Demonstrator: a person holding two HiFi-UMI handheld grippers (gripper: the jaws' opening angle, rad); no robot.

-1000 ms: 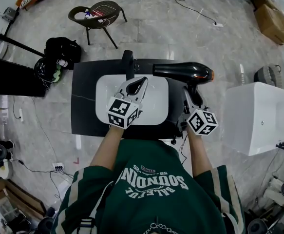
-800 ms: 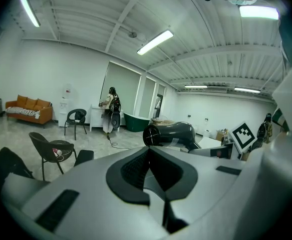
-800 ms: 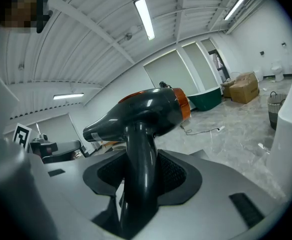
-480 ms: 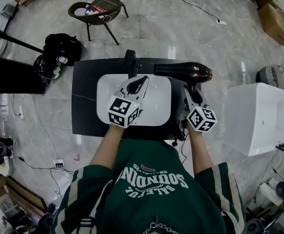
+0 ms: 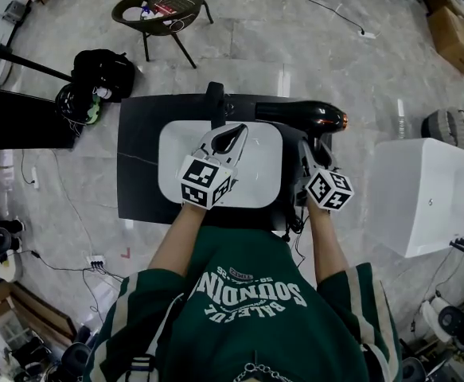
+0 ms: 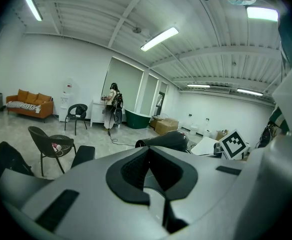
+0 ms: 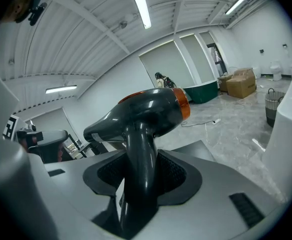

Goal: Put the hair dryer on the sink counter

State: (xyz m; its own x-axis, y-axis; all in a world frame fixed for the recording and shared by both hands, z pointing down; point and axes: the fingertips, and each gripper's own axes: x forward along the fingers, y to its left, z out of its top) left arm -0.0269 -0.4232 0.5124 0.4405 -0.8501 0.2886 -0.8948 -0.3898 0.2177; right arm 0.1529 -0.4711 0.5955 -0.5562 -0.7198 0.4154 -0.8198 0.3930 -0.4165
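A black hair dryer (image 5: pixel 299 115) with an orange ring hangs over the right end of the black sink counter (image 5: pixel 140 173), its barrel lying level and pointing left. My right gripper (image 5: pixel 307 153) is shut on its handle. In the right gripper view the handle (image 7: pixel 140 149) stands upright between the jaws of this gripper (image 7: pixel 140 184). My left gripper (image 5: pixel 233 136) hovers over the white basin (image 5: pixel 263 177), jaws shut with nothing between them. The left gripper view looks over this gripper (image 6: pixel 153 179) at the hair dryer's barrel (image 6: pixel 166 140).
A black faucet (image 5: pixel 213 102) stands at the basin's far edge. A white tub (image 5: pixel 426 193) sits to the right of the counter. On the floor beyond are a chair (image 5: pixel 161 18), a black bag (image 5: pixel 100 82) and a cardboard box (image 5: pixel 446 30). A person (image 6: pixel 113 104) stands far off.
Both grippers and the hair dryer keep almost the same place over the counter. Only the head view has drifted slightly.
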